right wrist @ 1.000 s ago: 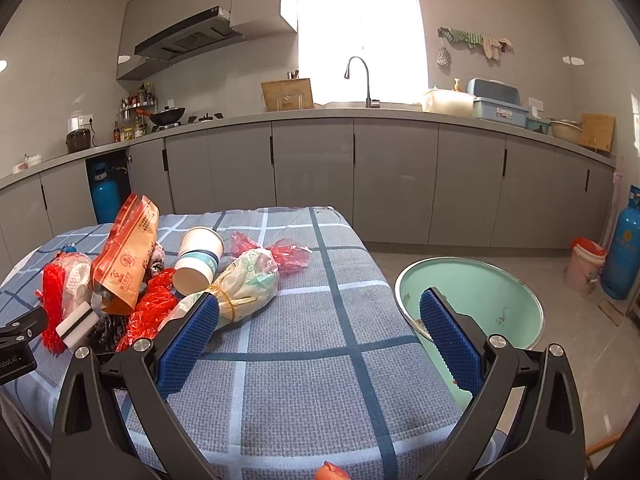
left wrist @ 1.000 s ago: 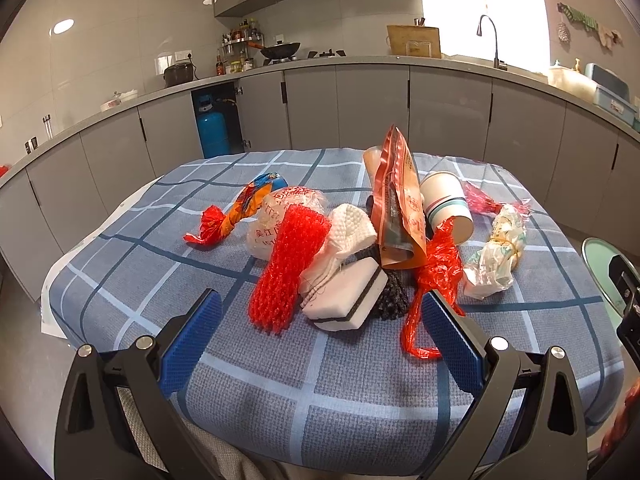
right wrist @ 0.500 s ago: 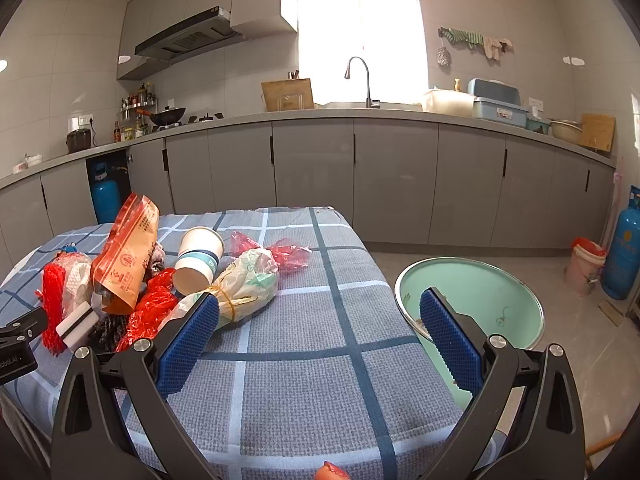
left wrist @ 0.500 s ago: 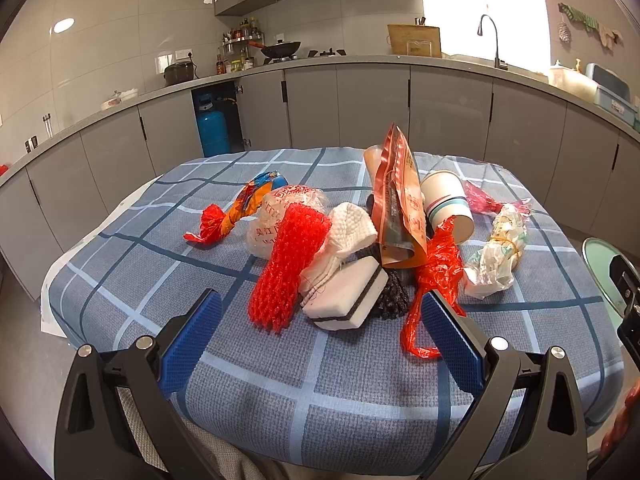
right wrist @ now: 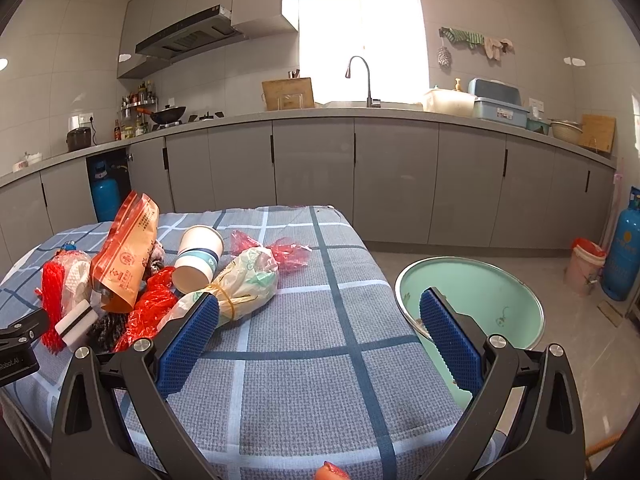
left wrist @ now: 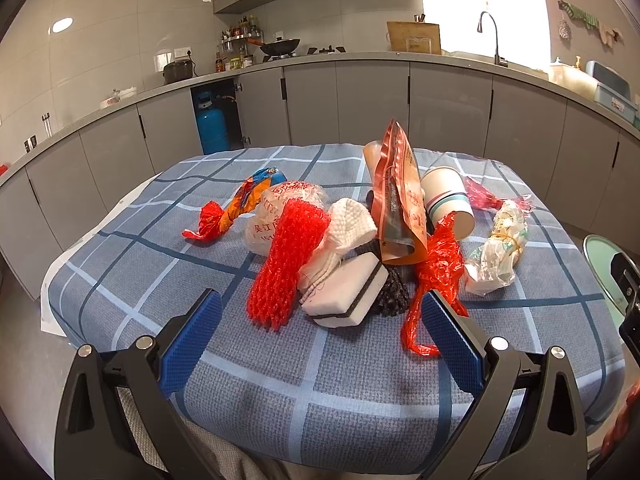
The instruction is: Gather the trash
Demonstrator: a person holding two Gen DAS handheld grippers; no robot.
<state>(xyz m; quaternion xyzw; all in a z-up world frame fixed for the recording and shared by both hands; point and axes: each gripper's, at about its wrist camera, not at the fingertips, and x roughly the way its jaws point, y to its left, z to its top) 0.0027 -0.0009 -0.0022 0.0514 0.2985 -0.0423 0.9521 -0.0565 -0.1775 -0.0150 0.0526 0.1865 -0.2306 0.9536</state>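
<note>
Trash (left wrist: 360, 240) heaped mid-frame on my checked cloth (left wrist: 280, 380), my left claw (left wrist: 320, 336) gaped wide, empty, my right claw (right wrist: 320, 332) likewise, basin (right wrist: 516, 280) at right.

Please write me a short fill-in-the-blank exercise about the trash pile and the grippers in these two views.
1. Both the left gripper and the right gripper are ____.
2. The paper cup lies on its ____.
3. The white sponge has a ____ stripe.
4. The green basin sits off the table's ____ side.

Answers: open; side; black; right
</note>
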